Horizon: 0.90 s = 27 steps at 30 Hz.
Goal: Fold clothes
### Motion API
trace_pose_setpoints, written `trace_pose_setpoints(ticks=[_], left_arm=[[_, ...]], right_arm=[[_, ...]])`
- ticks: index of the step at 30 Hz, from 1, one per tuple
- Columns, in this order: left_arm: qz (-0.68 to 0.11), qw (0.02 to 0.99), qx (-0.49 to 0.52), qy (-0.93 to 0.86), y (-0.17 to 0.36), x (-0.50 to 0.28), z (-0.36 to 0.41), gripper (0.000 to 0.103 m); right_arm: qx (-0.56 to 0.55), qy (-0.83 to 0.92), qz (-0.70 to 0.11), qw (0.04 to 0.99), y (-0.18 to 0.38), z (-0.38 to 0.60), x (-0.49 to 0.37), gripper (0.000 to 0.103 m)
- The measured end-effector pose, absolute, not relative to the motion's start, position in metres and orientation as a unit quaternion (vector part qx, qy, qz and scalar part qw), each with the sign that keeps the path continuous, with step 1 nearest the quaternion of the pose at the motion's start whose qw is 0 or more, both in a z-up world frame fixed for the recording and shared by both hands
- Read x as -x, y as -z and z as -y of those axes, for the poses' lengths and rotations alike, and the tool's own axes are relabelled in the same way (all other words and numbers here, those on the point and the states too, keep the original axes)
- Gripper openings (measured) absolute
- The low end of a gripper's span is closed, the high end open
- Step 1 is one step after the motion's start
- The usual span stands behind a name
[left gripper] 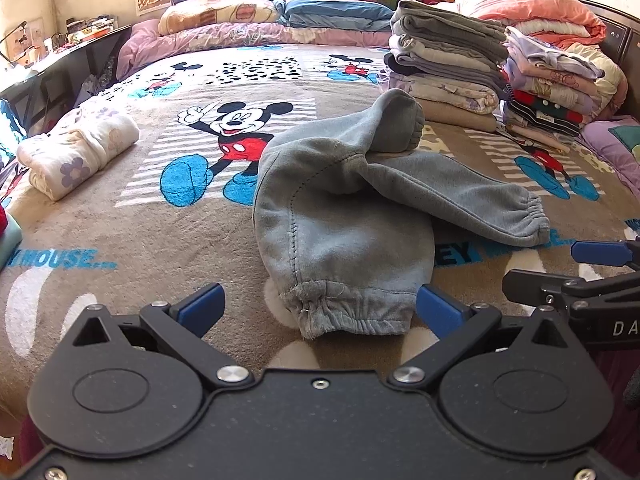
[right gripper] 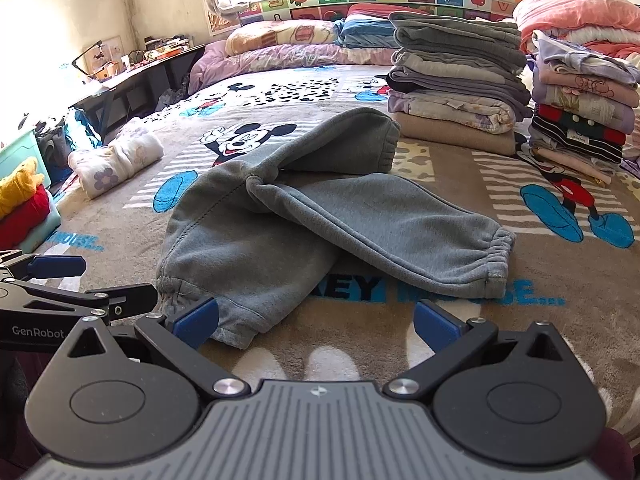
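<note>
The grey sweatpants are lying crumpled near the middle of the bed, toward its near edge, on the Mickey Mouse blanket. They look like soft, thick fleece: limp, fairly light, likely to sag and drape when lifted, and not at all slippery or fragile. The sturdiest places to grip are probably the elastic cuffs and the waistband, where the fabric is bunched and gives the fingers something to bite on.

The pants are faded grey-blue, with visible stitched seams. One leg is running toward the near edge and ending in a gathered cuff; the other leg is crossing over it and pointing toward the right edge, its cuff lying flat. The waist end is humped up toward the far side, standing partly off the blanket.

The left tool is hovering with its jaws spread wide on either side of the near cuff, holding nothing. The right tool is also spread wide and empty, its left finger just beside or touching that same cuff; I cannot tell which.

Stacks of folded clothes are sitting toward the far right corner, and a rolled floral garment is lying near the left edge.
</note>
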<state>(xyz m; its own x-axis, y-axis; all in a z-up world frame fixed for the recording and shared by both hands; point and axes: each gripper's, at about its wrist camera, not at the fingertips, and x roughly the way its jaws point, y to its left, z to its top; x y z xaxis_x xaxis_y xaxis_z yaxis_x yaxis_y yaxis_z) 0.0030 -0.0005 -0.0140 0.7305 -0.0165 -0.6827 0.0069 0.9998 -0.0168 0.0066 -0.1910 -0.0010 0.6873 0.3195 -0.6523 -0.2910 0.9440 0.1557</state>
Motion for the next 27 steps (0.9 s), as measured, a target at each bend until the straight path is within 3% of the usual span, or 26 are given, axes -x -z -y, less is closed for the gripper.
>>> trace_pose_setpoints(ticks=[27], left_arm=[[-0.377,0.926,0.014,0.008,0.0199,-0.0060,-0.0016,0.103]], right_arm=[[-0.017,-0.165,-0.376,0.912,0.0104,0.1877,-0.0098,0.103]])
